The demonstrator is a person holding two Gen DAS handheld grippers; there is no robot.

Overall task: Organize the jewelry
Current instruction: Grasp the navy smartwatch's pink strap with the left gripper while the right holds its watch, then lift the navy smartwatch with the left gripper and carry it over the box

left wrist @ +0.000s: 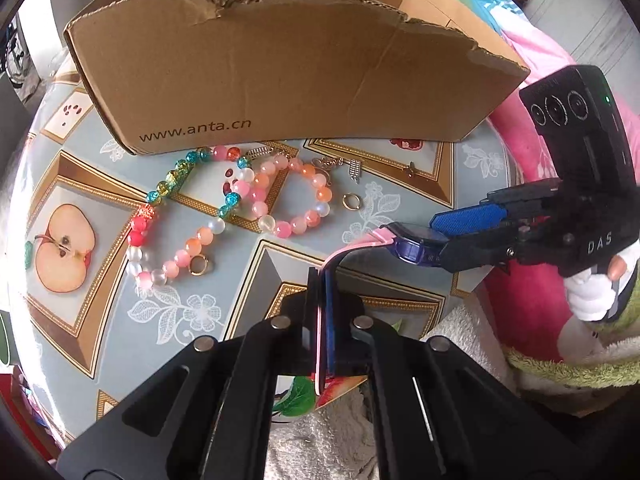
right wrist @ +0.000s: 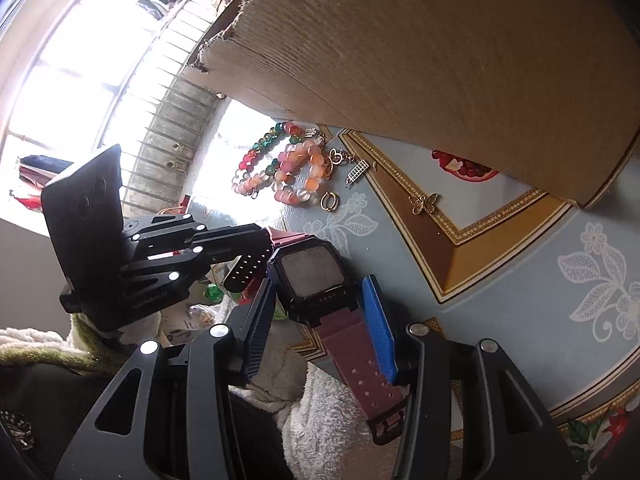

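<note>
Nearest, the left gripper (left wrist: pixel 325 320) is clenched on the pink strap of a digital watch (right wrist: pixel 310 276); in the left wrist view the strap stands as a thin edge between the closed blue pads. From there the strap bends to the right toward the watch case, which the right gripper (right wrist: pixel 320 320) grasps from both sides with its blue pads (right wrist: pixel 378 328). So the watch hangs between the two grippers, above the near edge of the table (left wrist: pixel 248 272), which has a blue cloth with printed fruit. The buckle end of the strap points back toward the right wrist camera. A white-gloved hand (left wrist: pixel 592 292) holds the right gripper's handle.

Farther on the cloth lie two bead bracelets: a bigger multicoloured one (left wrist: pixel 176 216) on the left and a pink and orange one (left wrist: pixel 292 196) touching it on the right. Small gold rings (left wrist: pixel 351 201), metal charms (left wrist: pixel 354 170) and a butterfly charm (right wrist: pixel 423 204) lie near them. Behind the jewelry stands a torn cardboard box (left wrist: pixel 280 76).
</note>
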